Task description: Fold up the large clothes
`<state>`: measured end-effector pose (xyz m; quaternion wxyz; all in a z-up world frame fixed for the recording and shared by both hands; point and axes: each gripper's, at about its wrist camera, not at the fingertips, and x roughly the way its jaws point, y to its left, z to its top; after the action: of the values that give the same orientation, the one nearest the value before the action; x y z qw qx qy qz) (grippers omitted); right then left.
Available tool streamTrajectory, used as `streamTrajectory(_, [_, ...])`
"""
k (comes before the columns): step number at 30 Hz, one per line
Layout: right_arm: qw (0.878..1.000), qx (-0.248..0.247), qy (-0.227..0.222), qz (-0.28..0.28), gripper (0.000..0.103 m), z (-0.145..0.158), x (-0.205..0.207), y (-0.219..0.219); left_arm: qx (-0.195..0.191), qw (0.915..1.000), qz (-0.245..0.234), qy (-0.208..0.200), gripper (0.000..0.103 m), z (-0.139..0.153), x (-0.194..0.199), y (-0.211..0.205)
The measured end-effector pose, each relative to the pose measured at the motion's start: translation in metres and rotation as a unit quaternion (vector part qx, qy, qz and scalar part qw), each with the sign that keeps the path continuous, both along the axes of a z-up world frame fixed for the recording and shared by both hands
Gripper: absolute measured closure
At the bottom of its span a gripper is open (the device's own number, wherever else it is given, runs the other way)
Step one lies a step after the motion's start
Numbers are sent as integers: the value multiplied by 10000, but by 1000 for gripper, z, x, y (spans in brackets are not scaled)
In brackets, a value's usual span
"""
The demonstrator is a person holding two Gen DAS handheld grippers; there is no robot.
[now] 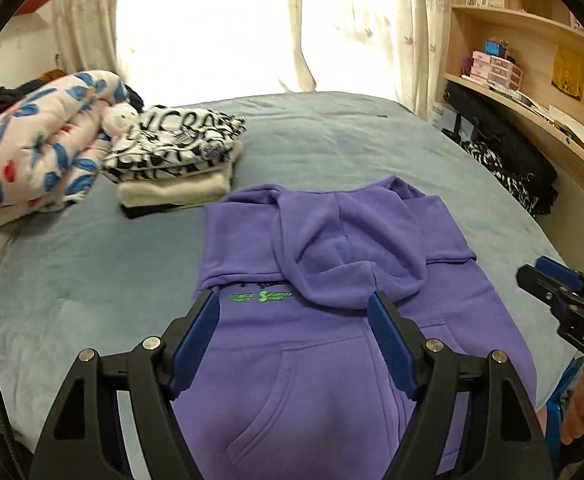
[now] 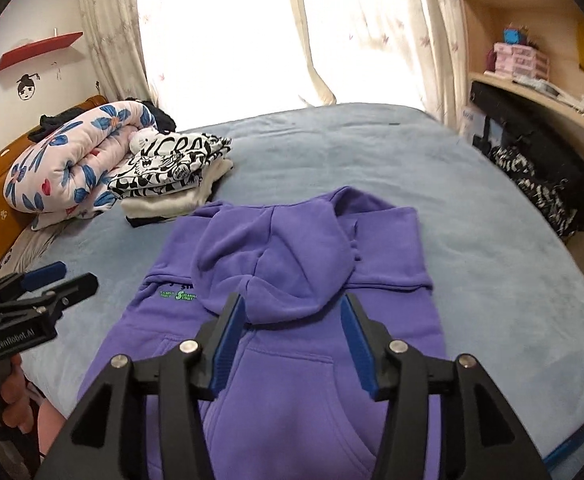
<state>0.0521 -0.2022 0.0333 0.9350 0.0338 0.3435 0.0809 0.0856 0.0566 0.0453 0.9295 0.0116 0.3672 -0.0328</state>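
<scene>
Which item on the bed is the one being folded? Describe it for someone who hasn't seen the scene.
Start at the blue-grey bed under the bright curtained window. On its near half, laid flat, is the purple hoodie, hood folded down over the chest and a front pocket below. Unlike the stack of folded clothes and flowered quilt at back left, it is plain purple with small green lettering.

1. The purple hoodie (image 1: pixel 331 360) lies front up on the bed (image 1: pixel 92 280), pouch pocket showing.
2. Its sleeves are folded in, and the hood (image 2: pixel 276 256) lies flat over the chest.
</scene>
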Motion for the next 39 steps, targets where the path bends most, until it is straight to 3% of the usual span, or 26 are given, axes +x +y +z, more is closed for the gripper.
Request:
streamTrajectory(9, [9995,-44,-239,-179,52,-8,-53,-17,38,9991,346,-224,26,-1,-52,16])
streamTrajectory(25, [9987,-79,25,-501,48,-49,-96,-58,259,9947,949,304,26,-71,-92,89])
streamTrajectory(31, [9972,-148,184,-715,43,-72,-109,-77,-233,9901,1092,848,26,-115,-106,132])
streamTrajectory(39, [9919,46,744,-1026,43,-118,-116,-120,-1022,9835,561,1383,26,-157,-105,148])
